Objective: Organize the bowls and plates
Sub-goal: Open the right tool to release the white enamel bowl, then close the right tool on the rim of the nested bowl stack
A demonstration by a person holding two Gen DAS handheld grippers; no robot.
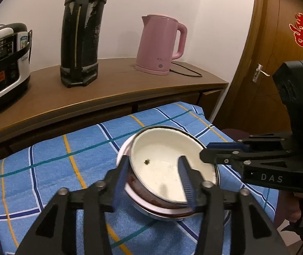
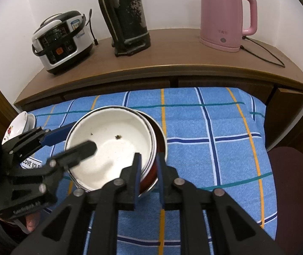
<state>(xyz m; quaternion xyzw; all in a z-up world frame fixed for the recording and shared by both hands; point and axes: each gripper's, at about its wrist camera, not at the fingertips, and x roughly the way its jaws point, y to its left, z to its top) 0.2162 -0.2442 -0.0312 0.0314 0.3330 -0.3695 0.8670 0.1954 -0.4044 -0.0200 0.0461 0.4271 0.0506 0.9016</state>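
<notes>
The stacking step looks nearly done; the white bowl sits tilted inside a dark red bowl on the blue checked towel; the left gripper stands with its jaws apart, one finger inside the white bowl and one outside its rim, pressing nothing; the right gripper is narrowly spread astride the rims at the stack's near edge, though I cannot tell if it pinches; next, both should lift clear without dragging the bowl.

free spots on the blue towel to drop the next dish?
Free: checked blue towel right of the stacked white enamel bowl, up to the wooden cabinet; also the near strip. Crowded: left edge, where the left gripper straddles the rim beside a flowered white dish.
</notes>
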